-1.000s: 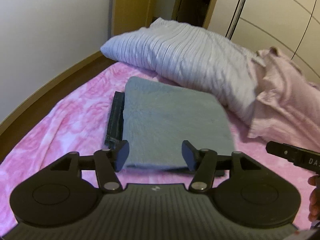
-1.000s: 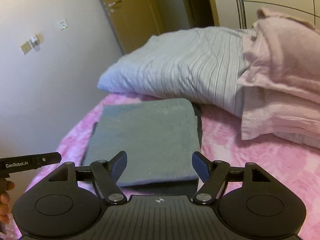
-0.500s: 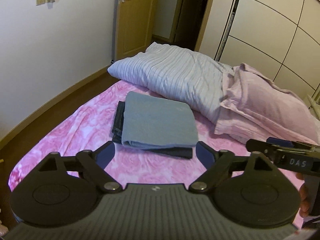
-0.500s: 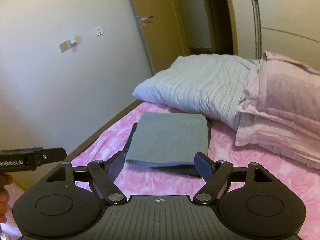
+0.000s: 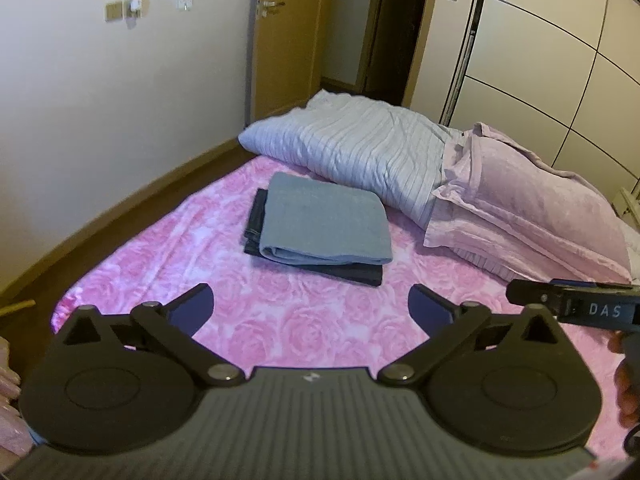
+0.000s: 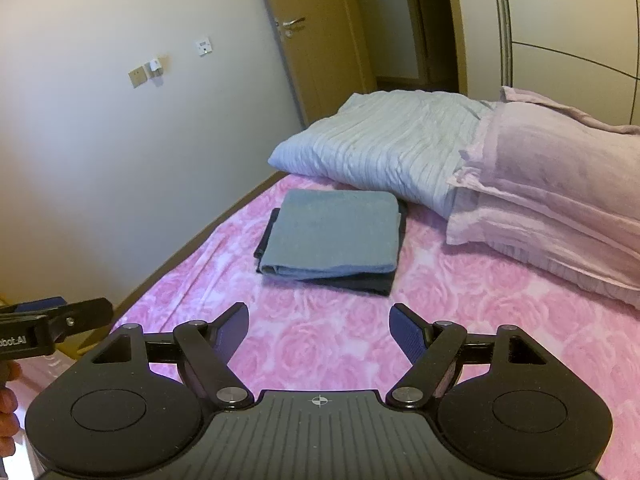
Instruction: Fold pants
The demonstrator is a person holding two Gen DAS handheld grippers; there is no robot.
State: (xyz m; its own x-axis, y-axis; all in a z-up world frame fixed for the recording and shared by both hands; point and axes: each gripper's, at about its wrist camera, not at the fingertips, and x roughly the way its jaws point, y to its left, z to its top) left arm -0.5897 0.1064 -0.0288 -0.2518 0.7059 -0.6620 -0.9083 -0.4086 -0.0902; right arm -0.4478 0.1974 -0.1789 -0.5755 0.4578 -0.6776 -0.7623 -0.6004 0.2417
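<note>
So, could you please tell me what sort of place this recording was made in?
Almost certainly a home bedroom: a bed with a pink rose-patterned bedspread, a striped grey-white pillow beside a pale pink pillow, and a wooden door with a lever handle. Folded pants lie stacked on the bed.

White letters "DAS" — printed on the black side of the right tool [image 5: 576, 308], seen just right of the left tool [image 5: 311, 304] in its wrist view. Partial white lettering "obot.AI" — on the black side of the left tool, seen at far left of the right tool in the right wrist view; leading letters cut off by the frame edge.
</note>
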